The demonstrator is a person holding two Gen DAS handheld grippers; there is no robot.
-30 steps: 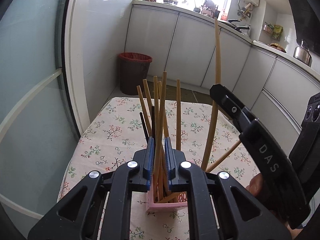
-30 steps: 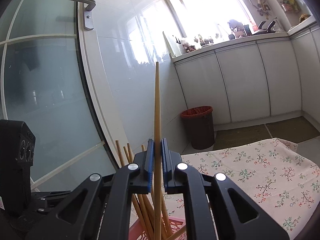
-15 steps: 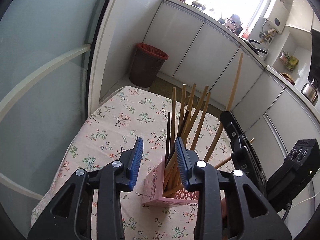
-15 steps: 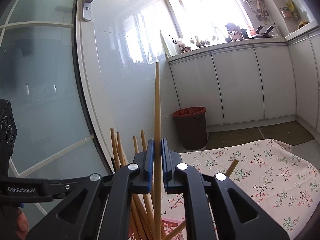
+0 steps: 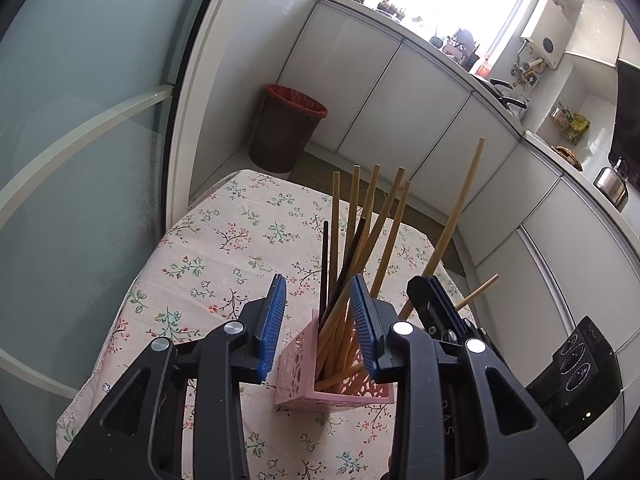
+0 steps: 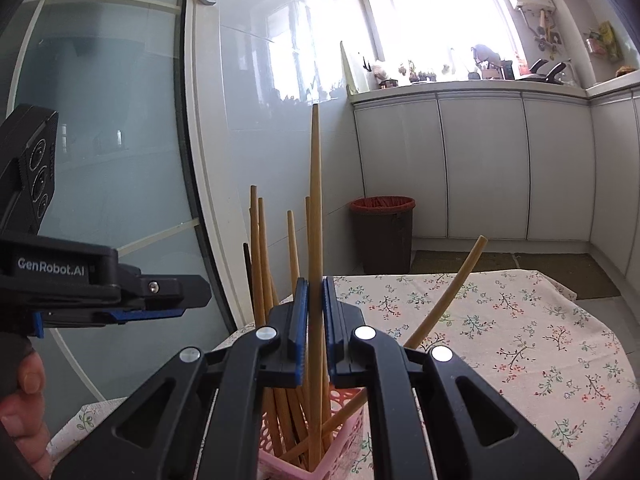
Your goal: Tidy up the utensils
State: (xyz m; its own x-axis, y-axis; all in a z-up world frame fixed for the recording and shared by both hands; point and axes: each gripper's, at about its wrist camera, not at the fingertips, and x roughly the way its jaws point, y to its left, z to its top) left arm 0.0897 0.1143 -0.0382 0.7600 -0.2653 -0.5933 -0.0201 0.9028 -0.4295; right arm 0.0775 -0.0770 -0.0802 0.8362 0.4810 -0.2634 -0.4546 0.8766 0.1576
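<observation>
Pink basket (image 5: 332, 394), lower centre of frame on flowered table (image 5: 224, 256), already holds most chopsticks (image 5: 352, 248). Right hand-held gripper (image 6: 315, 320) clenched on one chopstick (image 6: 315, 208), tip over basket, not yet released. Left hand-held gripper (image 5: 320, 320) released, empty. Judged nearly complete.
</observation>
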